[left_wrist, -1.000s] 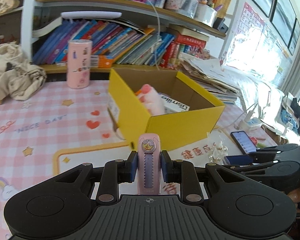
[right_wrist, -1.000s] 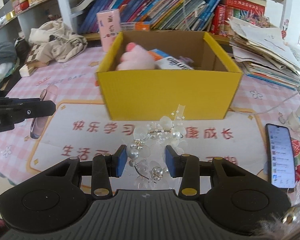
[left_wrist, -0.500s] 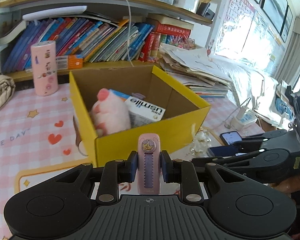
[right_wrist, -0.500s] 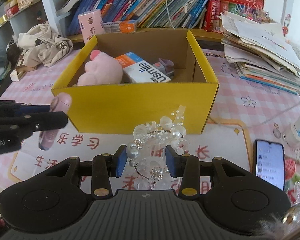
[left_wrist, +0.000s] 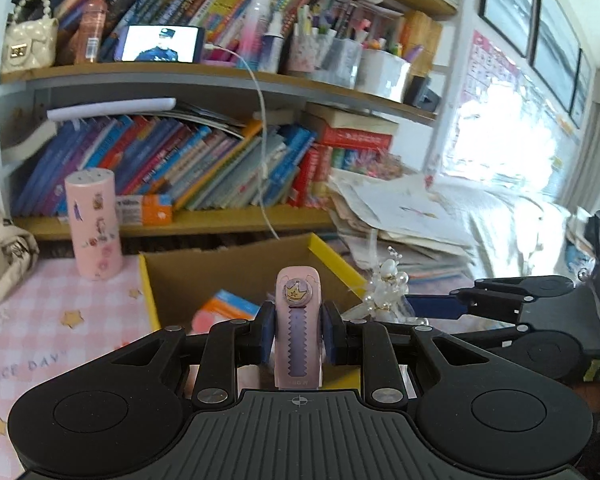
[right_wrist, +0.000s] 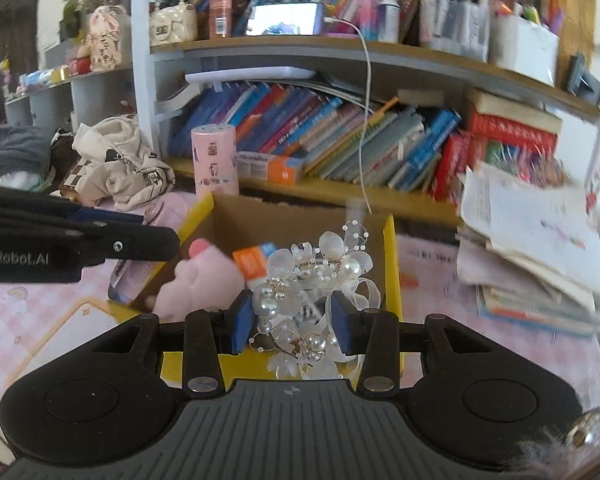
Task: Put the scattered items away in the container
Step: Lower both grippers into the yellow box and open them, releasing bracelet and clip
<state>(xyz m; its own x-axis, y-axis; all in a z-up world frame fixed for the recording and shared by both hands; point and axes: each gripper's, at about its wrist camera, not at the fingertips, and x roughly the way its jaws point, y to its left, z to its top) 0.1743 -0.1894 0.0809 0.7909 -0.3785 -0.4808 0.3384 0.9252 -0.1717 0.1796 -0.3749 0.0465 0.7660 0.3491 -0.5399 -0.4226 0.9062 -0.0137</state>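
My left gripper (left_wrist: 297, 336) is shut on a small pink utility knife (left_wrist: 298, 328) with a crown sticker, held upright over the open yellow cardboard box (left_wrist: 328, 256). My right gripper (right_wrist: 294, 322) is shut on a pearl and white-petal hair ornament (right_wrist: 304, 276), which hangs over the same box (right_wrist: 392, 264). Inside lie a pink plush toy (right_wrist: 196, 280) and an orange and blue carton (right_wrist: 254, 260). In the left wrist view the right gripper (left_wrist: 432, 306) enters from the right with the ornament (left_wrist: 386, 284). The left gripper's finger (right_wrist: 140, 240) crosses the right wrist view.
A pink cylinder (left_wrist: 94, 224) stands behind the box on the pink checked tabletop (left_wrist: 40, 320). Bookshelves (left_wrist: 204, 168) full of books rise at the back. A stack of papers (right_wrist: 540, 248) lies to the right, and crumpled cloth (right_wrist: 120, 164) to the left.
Both grippers have risen and moved forward with their items, from in front of the box's near wall to over its opening. The view now tilts up toward the shelves.
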